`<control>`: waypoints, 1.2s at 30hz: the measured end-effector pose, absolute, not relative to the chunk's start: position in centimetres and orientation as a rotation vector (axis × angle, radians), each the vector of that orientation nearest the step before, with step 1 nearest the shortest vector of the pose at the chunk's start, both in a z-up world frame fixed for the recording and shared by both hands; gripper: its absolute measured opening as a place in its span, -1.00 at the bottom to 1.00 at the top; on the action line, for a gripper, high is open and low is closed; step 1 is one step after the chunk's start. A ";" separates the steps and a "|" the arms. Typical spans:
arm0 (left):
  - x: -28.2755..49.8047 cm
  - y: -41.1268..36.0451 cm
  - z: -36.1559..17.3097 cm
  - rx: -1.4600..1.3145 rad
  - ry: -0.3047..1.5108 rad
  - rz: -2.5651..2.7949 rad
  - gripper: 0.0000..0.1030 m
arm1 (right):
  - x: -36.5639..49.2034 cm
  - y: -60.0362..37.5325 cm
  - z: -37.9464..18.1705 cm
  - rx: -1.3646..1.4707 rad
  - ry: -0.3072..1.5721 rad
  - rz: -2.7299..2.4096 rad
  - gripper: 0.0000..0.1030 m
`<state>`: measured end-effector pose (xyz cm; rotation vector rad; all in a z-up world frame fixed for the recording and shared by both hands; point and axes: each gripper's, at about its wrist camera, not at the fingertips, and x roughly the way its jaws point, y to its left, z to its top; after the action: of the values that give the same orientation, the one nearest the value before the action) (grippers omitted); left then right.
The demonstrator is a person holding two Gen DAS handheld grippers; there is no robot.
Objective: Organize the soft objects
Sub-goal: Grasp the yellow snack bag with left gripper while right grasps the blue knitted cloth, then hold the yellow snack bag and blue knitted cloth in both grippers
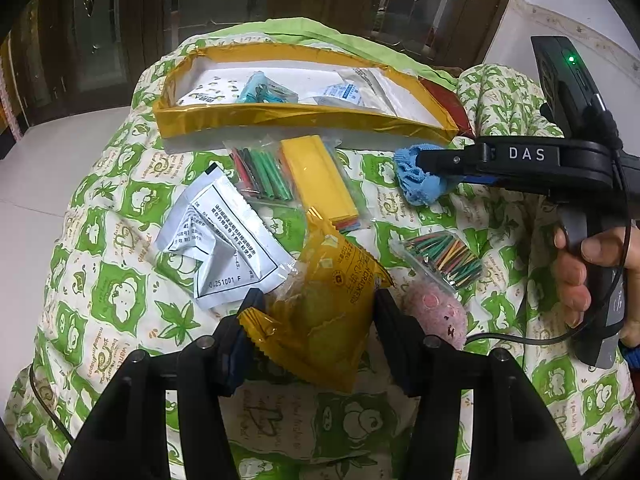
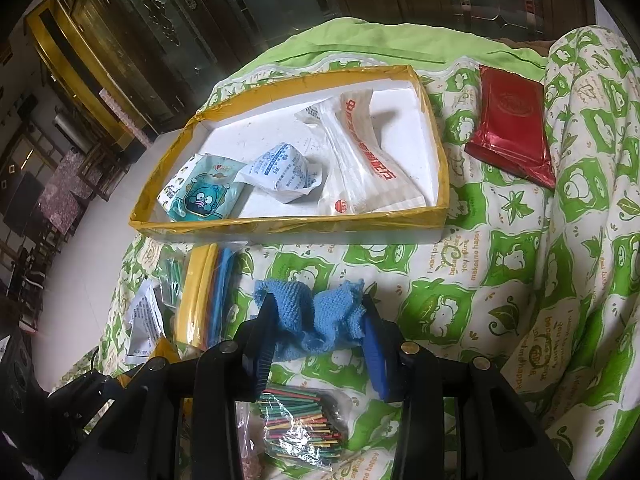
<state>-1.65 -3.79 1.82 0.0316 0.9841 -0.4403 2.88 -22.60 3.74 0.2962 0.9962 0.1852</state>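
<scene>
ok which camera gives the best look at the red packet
The right wrist view. There the red packet lies fully in sight on the green patterned quilt, right of the yellow-edged box. The left wrist view catches only a sliver behind the box's far corner.

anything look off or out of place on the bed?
Mostly expected clutter. The red packet lies alone beside the tray, apart from the other loose items. The silver sachet is crumpled and folded over. The right gripper pinches the blue cloth; the left gripper clamps the yellow snack packet.

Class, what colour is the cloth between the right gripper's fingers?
Blue cloth; clearest in the right wrist view.
</scene>
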 end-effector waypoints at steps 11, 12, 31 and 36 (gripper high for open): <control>-1.7 -3.7 2.1 0.024 0.975 -0.443 0.07 | 2.9 -22.6 3.8 0.296 0.997 0.184 -0.18; -1.7 -3.7 2.1 0.024 0.975 -0.443 0.07 | 2.9 -22.6 3.8 0.295 0.997 0.184 -0.18; -1.8 -3.7 2.2 0.022 0.970 -0.443 0.07 | 2.8 -22.7 3.9 0.296 0.993 0.181 -0.18; -1.8 -3.5 2.5 0.015 0.960 -0.442 0.07 | 2.8 -22.8 4.0 0.297 0.989 0.178 -0.18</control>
<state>-1.82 -3.52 2.47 0.0150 0.9604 -0.4419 2.78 -22.82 3.99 0.2968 0.9887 0.1785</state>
